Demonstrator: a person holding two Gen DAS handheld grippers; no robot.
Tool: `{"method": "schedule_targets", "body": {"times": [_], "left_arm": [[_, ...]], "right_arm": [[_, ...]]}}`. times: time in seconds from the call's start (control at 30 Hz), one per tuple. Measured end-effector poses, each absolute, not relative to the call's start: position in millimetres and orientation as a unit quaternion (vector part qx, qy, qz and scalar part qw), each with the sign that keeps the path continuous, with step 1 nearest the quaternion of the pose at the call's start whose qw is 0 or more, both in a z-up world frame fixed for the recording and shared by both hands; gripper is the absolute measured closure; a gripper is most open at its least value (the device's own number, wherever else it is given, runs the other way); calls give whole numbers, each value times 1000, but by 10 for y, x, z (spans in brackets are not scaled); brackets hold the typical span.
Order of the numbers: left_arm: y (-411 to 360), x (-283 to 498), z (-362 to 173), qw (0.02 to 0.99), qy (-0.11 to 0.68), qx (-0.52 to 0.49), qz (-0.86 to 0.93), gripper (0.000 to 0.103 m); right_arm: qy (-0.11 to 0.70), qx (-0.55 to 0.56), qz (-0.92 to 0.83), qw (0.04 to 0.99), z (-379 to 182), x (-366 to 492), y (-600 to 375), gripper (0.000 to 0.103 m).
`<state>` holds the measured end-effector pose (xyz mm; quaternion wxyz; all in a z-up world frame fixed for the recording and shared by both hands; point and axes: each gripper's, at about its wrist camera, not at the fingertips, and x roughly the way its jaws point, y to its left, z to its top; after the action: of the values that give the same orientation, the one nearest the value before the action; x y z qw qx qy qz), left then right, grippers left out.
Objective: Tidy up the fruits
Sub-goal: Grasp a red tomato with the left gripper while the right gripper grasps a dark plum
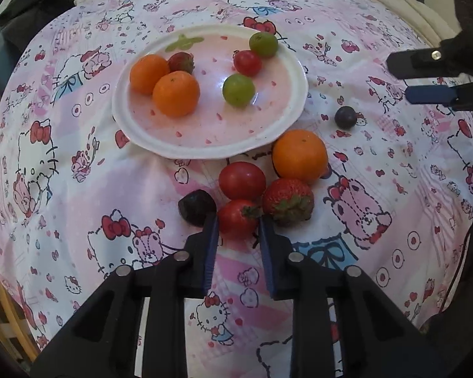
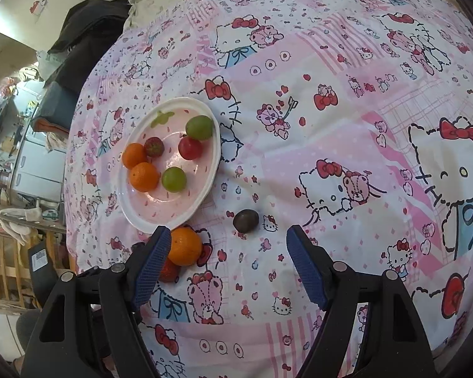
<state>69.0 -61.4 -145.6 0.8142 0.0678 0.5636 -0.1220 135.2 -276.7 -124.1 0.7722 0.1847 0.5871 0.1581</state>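
My left gripper (image 1: 238,220) is shut on a cherry tomato (image 1: 236,217) that lies on the cloth. Around it lie another tomato (image 1: 242,180), a strawberry (image 1: 287,200), an orange (image 1: 299,156) and a dark grape (image 1: 197,208). The white plate (image 1: 205,148) beyond holds two oranges (image 1: 176,93), a strawberry (image 1: 181,62), a tomato (image 1: 247,62) and two green grapes (image 1: 238,89). My right gripper (image 2: 228,231) hangs open, a second dark grape (image 2: 246,220) just ahead of its fingertips. In the left wrist view that right gripper (image 1: 400,77) shows at the upper right, near the same grape (image 1: 345,117).
A pink and white cartoon-print cloth (image 2: 331,126) covers the whole soft surface. Dark clothing (image 2: 88,31) lies at its far left edge, with household clutter and a wooden frame (image 2: 12,252) beyond the left side.
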Motion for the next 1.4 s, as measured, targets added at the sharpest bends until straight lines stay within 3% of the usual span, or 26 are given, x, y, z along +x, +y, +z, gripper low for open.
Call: {"method": "schedule_targets", "body": {"times": [0.1, 0.2, 0.27, 0.37, 0.5, 0.63, 0.9, 1.03, 1.4], "left_arm": [[-538, 668, -1377, 814, 565, 43, -125, 99], [-423, 632, -1245, 818, 561, 2, -127, 100], [-372, 613, -1192, 821, 556, -6, -127, 100], [-332, 619, -1219, 819, 561, -9, -119, 100], [-329, 582, -1327, 803, 584, -11, -120, 97], [-425, 569, -1422, 802, 586, 19, -118, 80], [-594, 737, -1561, 803, 583, 40, -114, 80], [-596, 852, -1630, 798, 594, 12, -100, 77], [-389, 708, -1485, 797, 592, -52, -109, 79]], "right_arm": [[599, 201, 162, 758, -1332, 1395, -2761, 25], [616, 212, 164, 741, -1451, 1450, -2726, 28], [627, 208, 159, 733, -1532, 1494, -2679, 42], [638, 199, 142, 730, -1612, 1544, -2633, 44], [634, 197, 141, 734, -1590, 1552, -2604, 44], [632, 196, 145, 736, -1561, 1545, -2592, 44], [629, 202, 144, 736, -1524, 1524, -2679, 44], [625, 209, 146, 738, -1489, 1518, -2727, 44], [626, 210, 147, 736, -1493, 1538, -2716, 44]]}}
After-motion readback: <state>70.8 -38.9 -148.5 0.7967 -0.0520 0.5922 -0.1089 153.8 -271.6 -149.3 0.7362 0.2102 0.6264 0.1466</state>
